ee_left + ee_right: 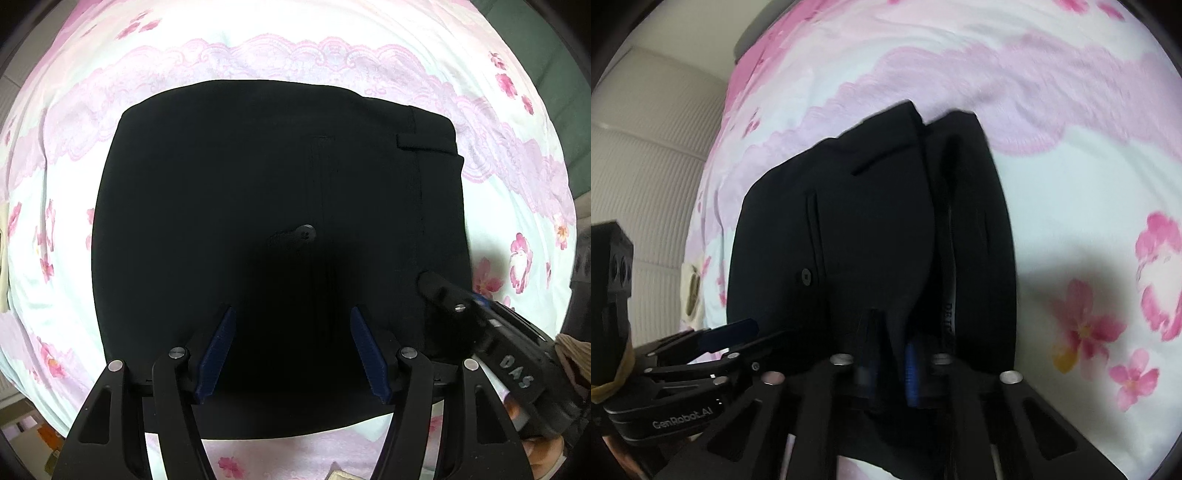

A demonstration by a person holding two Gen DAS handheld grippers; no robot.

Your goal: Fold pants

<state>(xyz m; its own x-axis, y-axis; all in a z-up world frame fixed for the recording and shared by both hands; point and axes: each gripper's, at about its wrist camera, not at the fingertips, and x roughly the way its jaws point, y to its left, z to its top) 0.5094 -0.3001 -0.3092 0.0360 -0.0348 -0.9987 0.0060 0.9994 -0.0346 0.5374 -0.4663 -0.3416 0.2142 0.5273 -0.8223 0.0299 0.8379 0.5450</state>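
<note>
Left jaws: the left gripper (293,350) stood spread wide, its blue-padded fingers (221,354) well apart and holding nothing; between and beneath them lay only dark cloth, and contact with it could not be told.
Right jaws: the right gripper (890,363) was drawn narrow, a raised fold of black cloth pinched between its blue pads (911,373); this view was blurred.
Pants: the black pants (258,221) lay folded into a compact, roughly square bundle on the bed, waistband along the right-hand side in the left wrist view.
Pocket button: a small dark button (306,232) sat near the middle of the top layer, beside a pocket slit.
Belt loop: a belt loop (424,142) crossed the waistband near the far right corner.
Layers: from the right wrist view the waistband edge showed two stacked layers (960,206) with a gap between them.
Bed: a white bedsheet (498,206) with pink flowers and lace-pattern bands lay under the pants on every side.
Gripper positions: the right gripper (480,332) reached the bundle's near right corner; the left gripper (713,343) showed at the near left.
</note>
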